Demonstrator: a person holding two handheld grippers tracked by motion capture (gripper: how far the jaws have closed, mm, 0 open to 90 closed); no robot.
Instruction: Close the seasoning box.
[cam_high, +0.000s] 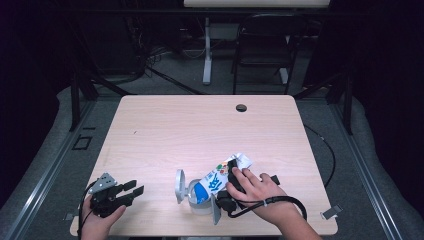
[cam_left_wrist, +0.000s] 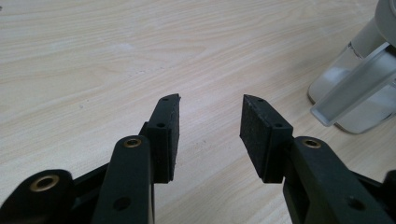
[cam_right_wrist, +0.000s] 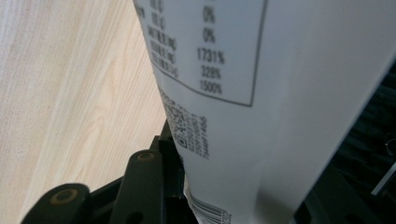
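Observation:
A white pouch (cam_high: 220, 179) with blue print lies tilted near the table's front edge, its lower end over the mouth of a clear container (cam_high: 199, 204). The container's grey lid (cam_high: 179, 186) stands open. My right gripper (cam_high: 233, 176) is shut on the pouch under a hand. In the right gripper view the pouch's white back (cam_right_wrist: 261, 93) with its printed table and barcode sits between the jaws, and one black finger (cam_right_wrist: 164, 158) presses against it. My left gripper (cam_high: 136, 187) rests open at the front left, with nothing between its pads (cam_left_wrist: 256, 126). The container (cam_left_wrist: 348, 100) stands to its right.
The light wooden table (cam_high: 200, 130) has a round cable hole (cam_high: 241, 107) at the back. A black chair (cam_high: 265, 45) and a white stand leg (cam_high: 207, 55) are on the floor behind it. A grey latch flap (cam_high: 216, 211) hangs off the container's near side.

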